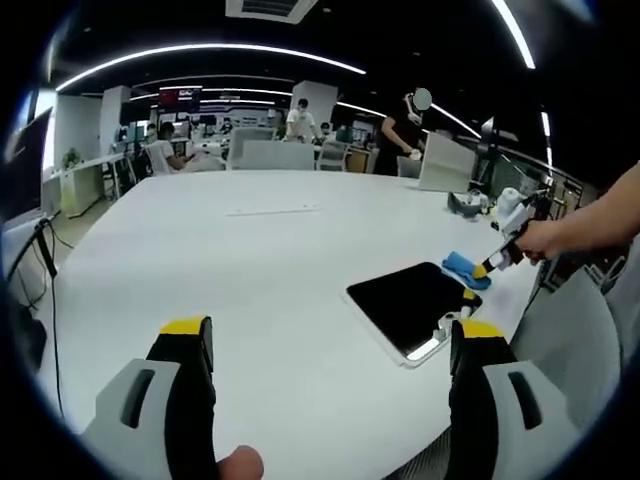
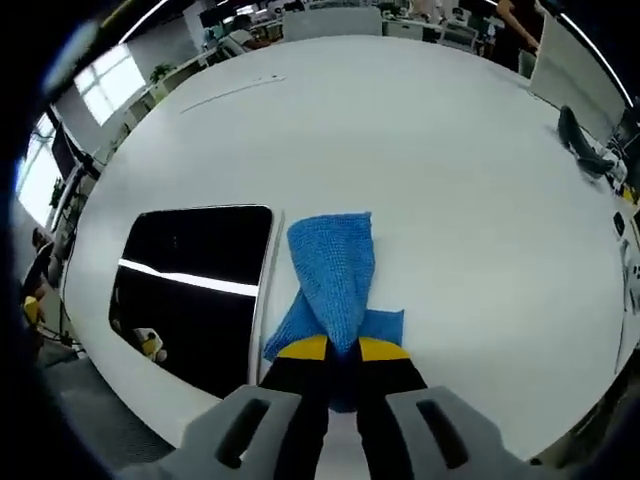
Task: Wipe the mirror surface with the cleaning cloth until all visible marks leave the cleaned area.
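While the right gripper (image 2: 342, 352) pinches the blue cloth (image 2: 335, 270) on the table (image 2: 450, 180) just beside the mirror (image 2: 190, 290) — likely staged for wiping — the left gripper (image 1: 335, 350) hangs spread, holding nothing.

Near end of the blue microfibre cleaning cloth (image 2: 335, 275) is hidden between the right claw (image 2: 341, 349) fingertips. Distant small dark object (image 2: 585, 148) on the white desk (image 2: 450, 180): unidentifiable.

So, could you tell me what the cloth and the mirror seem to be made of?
Cloth: blue, apparently microfibre or terry, matte, with a fine nubby weave showing. Mirror: looks like glossy glass in a thin pale frame, dark and reflecting a ceiling light strip; the frame's material is unclear.
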### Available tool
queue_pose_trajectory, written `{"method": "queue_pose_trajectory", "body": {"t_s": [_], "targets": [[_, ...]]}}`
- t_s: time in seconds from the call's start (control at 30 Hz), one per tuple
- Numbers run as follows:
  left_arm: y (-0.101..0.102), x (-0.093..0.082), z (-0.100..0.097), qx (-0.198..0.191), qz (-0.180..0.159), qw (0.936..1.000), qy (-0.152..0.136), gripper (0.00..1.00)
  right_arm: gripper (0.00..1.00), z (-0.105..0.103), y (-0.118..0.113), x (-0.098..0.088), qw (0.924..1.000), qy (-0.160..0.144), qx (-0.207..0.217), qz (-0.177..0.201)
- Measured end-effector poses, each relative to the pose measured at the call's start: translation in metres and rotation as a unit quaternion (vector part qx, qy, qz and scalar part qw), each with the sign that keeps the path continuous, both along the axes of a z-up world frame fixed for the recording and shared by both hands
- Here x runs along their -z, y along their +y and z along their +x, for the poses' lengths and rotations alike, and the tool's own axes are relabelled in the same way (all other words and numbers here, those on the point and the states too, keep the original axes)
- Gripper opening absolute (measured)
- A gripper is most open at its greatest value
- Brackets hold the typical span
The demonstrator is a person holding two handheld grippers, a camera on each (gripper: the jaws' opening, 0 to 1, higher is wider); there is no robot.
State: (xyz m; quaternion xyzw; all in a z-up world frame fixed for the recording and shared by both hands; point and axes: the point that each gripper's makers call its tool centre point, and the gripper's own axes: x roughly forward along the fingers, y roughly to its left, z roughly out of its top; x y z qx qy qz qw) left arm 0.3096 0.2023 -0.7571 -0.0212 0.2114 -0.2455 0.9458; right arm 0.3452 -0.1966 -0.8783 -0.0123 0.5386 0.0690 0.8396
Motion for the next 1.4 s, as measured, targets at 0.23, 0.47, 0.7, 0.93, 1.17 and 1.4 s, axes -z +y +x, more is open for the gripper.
{"method": "queue_pose_trajectory", "body": {"t_s": [0.23,0.47,0.7,0.93,1.17,1.4], "targets": [[0.008,-0.002,-0.005,-0.009,0.004,0.9999,0.0,0.99,0.04,-0.001,0.001,-0.001,0.9997,0.001,-0.023,-0.001],[0.018,-0.004,-0.002,-0.027,-0.009,0.9996,-0.002,0.99,0.13,-0.004,0.007,-0.006,0.9977,0.0,-0.027,0.062],[0.005,-0.014,-0.001,0.01,-0.005,0.9999,-0.013,0.99,0.47,0.018,-0.005,-0.061,0.9847,-0.114,-0.089,0.098],[0.0,-0.016,0.007,0.023,-0.015,0.9996,-0.01,0.99,0.97,-0.002,-0.017,-0.084,0.953,-0.209,-0.202,0.087],[0.012,-0.028,0.009,0.011,-0.019,0.9997,-0.014,0.99,0.98,-0.032,-0.041,-0.083,0.9621,-0.191,-0.157,0.114],[0.024,-0.023,0.005,-0.002,-0.015,0.9998,-0.011,0.99,0.98,-0.049,-0.063,-0.083,0.958,-0.228,-0.142,0.1]]}}
